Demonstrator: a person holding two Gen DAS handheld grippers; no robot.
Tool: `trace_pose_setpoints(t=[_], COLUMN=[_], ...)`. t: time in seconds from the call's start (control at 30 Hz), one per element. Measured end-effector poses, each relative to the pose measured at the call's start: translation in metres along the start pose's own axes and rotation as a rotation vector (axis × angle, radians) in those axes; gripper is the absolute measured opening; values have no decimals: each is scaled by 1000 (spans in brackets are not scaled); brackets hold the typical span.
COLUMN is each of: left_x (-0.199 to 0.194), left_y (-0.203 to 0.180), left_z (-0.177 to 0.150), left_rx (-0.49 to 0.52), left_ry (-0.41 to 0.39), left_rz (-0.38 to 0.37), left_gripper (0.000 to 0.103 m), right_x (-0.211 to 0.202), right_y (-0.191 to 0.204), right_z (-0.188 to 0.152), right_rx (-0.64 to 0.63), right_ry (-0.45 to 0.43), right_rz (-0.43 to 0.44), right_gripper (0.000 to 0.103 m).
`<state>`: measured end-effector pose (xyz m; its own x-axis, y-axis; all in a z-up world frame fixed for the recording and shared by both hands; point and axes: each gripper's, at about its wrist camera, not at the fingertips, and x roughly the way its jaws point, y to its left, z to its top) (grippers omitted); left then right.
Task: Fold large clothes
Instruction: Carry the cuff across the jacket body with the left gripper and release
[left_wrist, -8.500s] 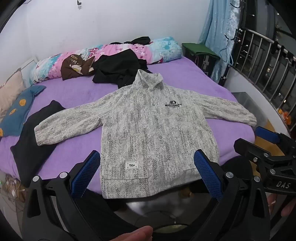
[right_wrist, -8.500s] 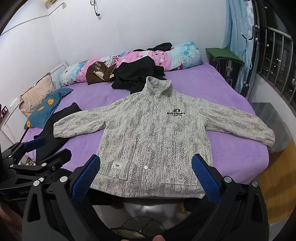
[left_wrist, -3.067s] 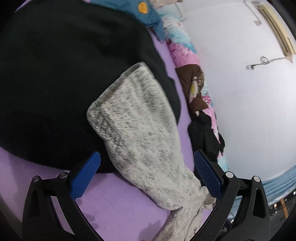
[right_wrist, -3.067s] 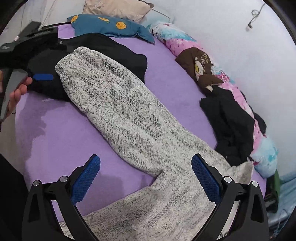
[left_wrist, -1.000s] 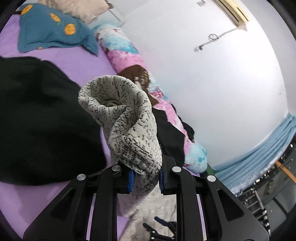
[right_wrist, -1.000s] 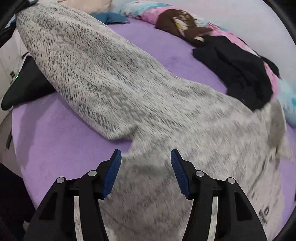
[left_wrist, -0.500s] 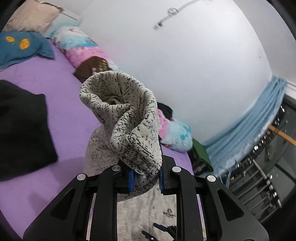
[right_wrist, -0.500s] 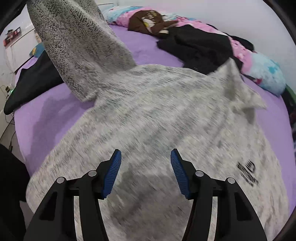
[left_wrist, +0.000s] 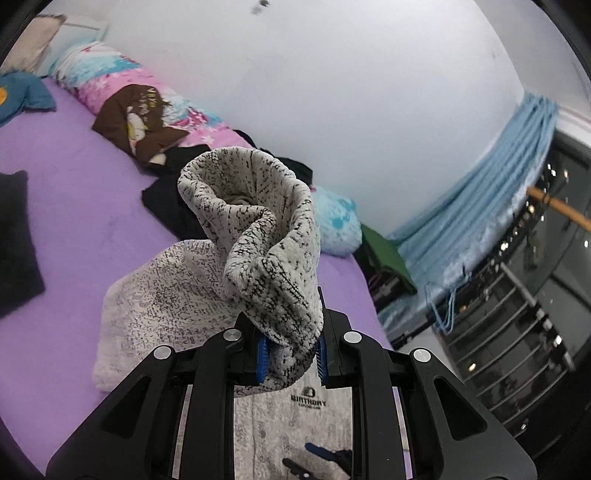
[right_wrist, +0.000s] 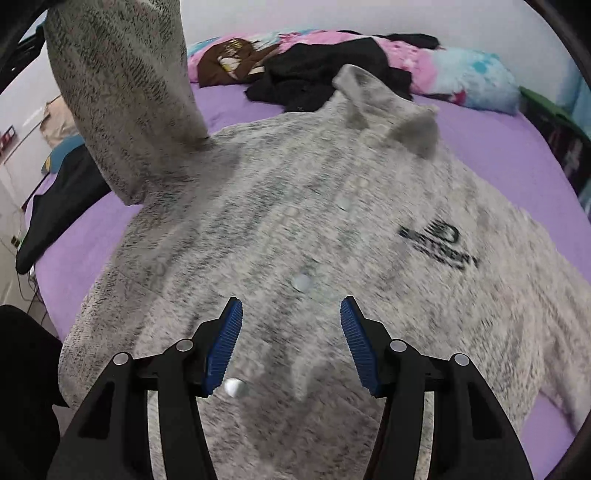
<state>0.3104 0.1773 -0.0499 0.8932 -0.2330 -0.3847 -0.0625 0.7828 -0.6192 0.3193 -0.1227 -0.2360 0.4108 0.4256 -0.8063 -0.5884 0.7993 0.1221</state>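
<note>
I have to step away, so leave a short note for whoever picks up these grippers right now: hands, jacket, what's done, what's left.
Left gripper: shut on the cuff of the jacket's sleeve, lifted above the bed.
Right gripper: open, holding nothing, hovering over the jacket front near the snap buttons.
Jacket: face up on the bed, collar toward the pillows, logo showing.
Done: one sleeve raised off the bed.
Left: lay that sleeve across the chest, fold in the other sleeve, then fold the body.
</note>
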Motion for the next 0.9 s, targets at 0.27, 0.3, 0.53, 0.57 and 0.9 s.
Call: trace_pose_setpoints(t=[0.27, 0.3, 0.53, 0.57, 0.9], left_x=[54, 66, 133, 138, 175], left_y=[-32, -38, -41, -40, -55], left_z=[-50, -61, -133, -141, -216], left_rx=[73, 103, 203, 214, 575], left_ry=[95, 119, 240, 251, 277], left_rz=[5, 14, 82, 92, 248], left_gripper=[18, 18, 18, 18, 18], right_x=[-22, -25, -43, -43, -12], right_y=[-54, -61, -102, -107, -148], right_z=[-12, -13, -16, -15, 41], right_rx=[143, 171, 272, 284, 573], right_ry=[-86, -99, -162, -166, -101], right_rz=[16, 19, -2, 7, 618], right_gripper=[55, 55, 56, 56, 87])
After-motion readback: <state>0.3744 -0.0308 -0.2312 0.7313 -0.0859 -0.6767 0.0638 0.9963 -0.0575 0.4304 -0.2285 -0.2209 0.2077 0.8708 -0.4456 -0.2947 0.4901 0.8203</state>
